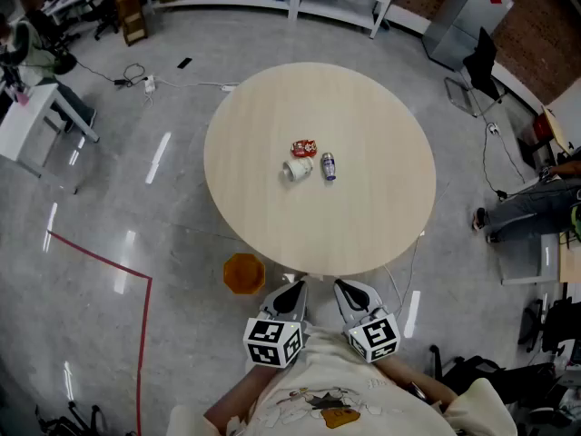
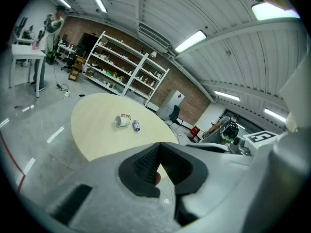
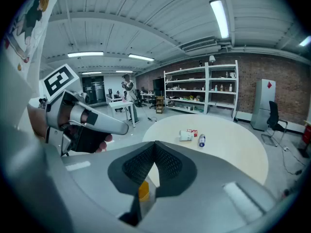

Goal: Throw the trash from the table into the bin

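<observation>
Three pieces of trash lie close together near the middle of the round counter (image 1: 363, 107): a white cup (image 1: 297, 169) on its side, a red wrapper (image 1: 304, 147) just at its 12 o'clock, and a small can (image 1: 329, 165) at its 3 o'clock. The orange bin (image 1: 243, 273) stands on the floor just off the counter's rim at about 7 o'clock. The left gripper (image 1: 289, 291) and right gripper (image 1: 352, 291) hang side by side at 6 o'clock, off the counter's edge. Each has its jaws closed together with nothing between them, well apart from the trash.
</observation>
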The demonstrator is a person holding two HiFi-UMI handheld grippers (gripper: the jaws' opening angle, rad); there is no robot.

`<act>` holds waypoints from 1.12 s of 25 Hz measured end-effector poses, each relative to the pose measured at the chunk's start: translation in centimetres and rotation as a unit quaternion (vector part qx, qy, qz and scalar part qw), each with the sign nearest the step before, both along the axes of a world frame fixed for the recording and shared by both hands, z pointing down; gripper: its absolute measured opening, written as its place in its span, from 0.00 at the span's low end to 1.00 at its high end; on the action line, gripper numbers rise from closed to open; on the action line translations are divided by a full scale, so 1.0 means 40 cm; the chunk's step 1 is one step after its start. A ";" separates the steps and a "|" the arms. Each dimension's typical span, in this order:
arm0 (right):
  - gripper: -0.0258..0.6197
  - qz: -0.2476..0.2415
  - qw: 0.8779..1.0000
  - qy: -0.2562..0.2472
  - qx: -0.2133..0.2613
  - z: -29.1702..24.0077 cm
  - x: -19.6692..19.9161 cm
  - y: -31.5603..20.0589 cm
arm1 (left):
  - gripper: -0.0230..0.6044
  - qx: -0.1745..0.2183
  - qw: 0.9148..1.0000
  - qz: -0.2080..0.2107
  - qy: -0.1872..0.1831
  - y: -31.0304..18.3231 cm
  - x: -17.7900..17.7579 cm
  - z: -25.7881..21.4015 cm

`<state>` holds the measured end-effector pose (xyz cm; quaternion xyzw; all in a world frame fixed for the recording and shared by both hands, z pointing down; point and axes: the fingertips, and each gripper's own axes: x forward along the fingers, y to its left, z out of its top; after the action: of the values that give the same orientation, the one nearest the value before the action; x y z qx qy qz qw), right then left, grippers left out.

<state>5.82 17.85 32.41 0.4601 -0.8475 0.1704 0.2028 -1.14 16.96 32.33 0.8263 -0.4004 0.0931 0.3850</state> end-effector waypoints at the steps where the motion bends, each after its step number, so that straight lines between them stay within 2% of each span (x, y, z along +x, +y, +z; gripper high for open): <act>1: 0.05 -0.008 1.000 -0.009 0.010 -0.007 -0.019 -0.036 | 0.05 0.013 1.000 -0.008 -0.004 -0.035 -0.009 -0.006; 6: 0.05 -0.048 0.996 -0.039 0.066 -0.047 -0.102 -0.175 | 0.05 0.070 0.996 -0.042 -0.023 -0.160 -0.050 -0.033; 12: 0.05 -0.069 0.994 -0.064 0.051 -0.027 -0.129 -0.146 | 0.05 0.047 0.997 -0.064 -0.026 -0.133 -0.083 0.006; 16: 0.05 -0.077 0.993 -0.081 0.041 -0.028 -0.124 -0.119 | 0.05 0.030 0.998 -0.048 -0.015 -0.108 -0.055 0.011; 18: 0.05 -0.103 0.990 -0.057 0.075 -0.042 -0.121 -0.111 | 0.05 0.024 0.999 -0.030 -0.009 -0.099 -0.026 0.020; 20: 0.05 -0.142 0.982 -0.012 0.123 -0.046 -0.116 -0.110 | 0.05 0.024 1.000 -0.016 -0.011 -0.105 -0.002 0.032; 21: 0.05 -0.155 0.979 0.002 0.130 -0.039 -0.110 -0.110 | 0.05 0.025 0.999 -0.014 -0.014 -0.112 0.006 0.038; 28: 0.05 -0.146 0.982 -0.042 0.109 -0.023 -0.037 -0.211 | 0.05 0.024 0.998 -0.049 -0.035 -0.199 0.037 0.038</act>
<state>4.36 9.41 31.48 0.3432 -0.9268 0.0642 0.1385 0.33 8.99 33.83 0.8108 -0.4562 0.0935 0.3546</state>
